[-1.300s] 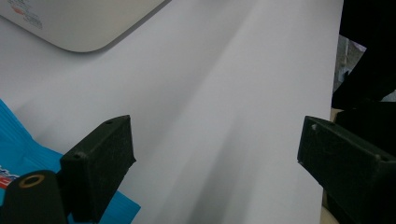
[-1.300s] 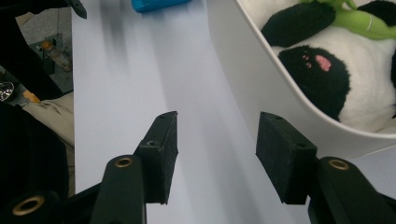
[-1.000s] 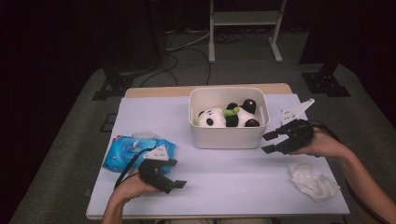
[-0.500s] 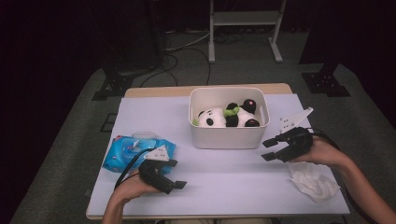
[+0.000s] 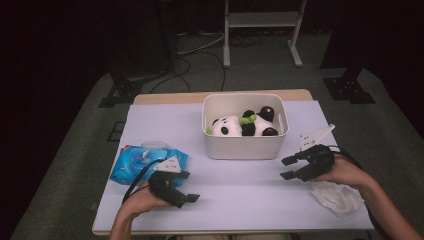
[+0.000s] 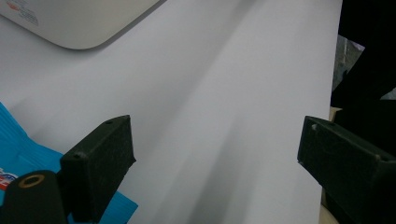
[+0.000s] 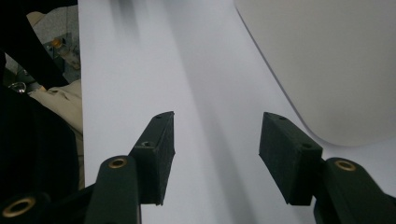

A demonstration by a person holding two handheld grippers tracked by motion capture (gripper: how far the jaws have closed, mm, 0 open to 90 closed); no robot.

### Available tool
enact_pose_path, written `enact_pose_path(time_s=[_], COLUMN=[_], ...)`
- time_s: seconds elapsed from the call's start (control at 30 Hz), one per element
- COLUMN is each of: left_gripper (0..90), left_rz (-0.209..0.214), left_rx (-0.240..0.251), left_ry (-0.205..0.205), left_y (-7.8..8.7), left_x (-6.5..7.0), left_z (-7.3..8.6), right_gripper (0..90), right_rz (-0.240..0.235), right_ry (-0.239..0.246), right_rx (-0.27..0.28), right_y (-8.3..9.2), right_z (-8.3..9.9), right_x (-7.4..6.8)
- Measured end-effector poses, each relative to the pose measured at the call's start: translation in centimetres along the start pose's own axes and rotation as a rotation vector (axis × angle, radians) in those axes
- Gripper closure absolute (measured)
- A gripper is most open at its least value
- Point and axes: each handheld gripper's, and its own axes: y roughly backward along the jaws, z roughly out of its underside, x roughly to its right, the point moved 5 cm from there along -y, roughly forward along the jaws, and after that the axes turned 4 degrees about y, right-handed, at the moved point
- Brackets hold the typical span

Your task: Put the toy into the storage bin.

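A: Where is the right gripper (image 5: 289, 168) sitting relative to the bin (image 5: 243, 148)?

B: It is hovering just off the bin's front right corner, over bare sheet, apart from the bin wall. The hand (image 5: 345, 172) behind it is resting beside a crumpled tissue (image 5: 338, 197), which is lying to the right of the bin and nearer the person.

A: And its jaws?

B: They are standing wide, with nothing between them. In the right gripper view the two pads (image 7: 161, 149) are framing plain white sheet (image 7: 140, 70), and the bin's rounded corner (image 7: 327, 60) is showing at the upper right.

A: What is inside the bin?

B: A panda plush (image 5: 242, 126), black and white with a bit of green, is lying in it, below the rim.

A: What is the left gripper (image 5: 192, 198) doing?

B: It is lying low on the table (image 5: 240, 200), well to the left of the bin and nearer the person, pointing to the right. Its jaws are also spread wide and gripping nothing; in the left gripper view there is only sheet between the pads (image 6: 100, 161), with the bin's corner (image 6: 84, 23) at the top left.

A: Anything near it?

B: A blue wipes pack (image 5: 135, 162) is lying left of the bin, just behind the left gripper. In the left gripper view a blue edge of the pack (image 6: 18, 149) is peeking in beside the left pad.
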Motion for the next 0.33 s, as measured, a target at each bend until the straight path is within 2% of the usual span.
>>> enact_pose_path(time_s=[0.33], left_gripper=[10.1], left_rz=[0.003], left_rx=[0.001], left_ry=[0.0], left_y=[-0.11], left_x=[0.06], left_z=[-0.13], right_gripper=[43.0], right_rz=[0.003], right_ry=[-0.01], right_rx=[0.009], right_y=[-0.07], right_z=[1.1], right_x=[-0.49])
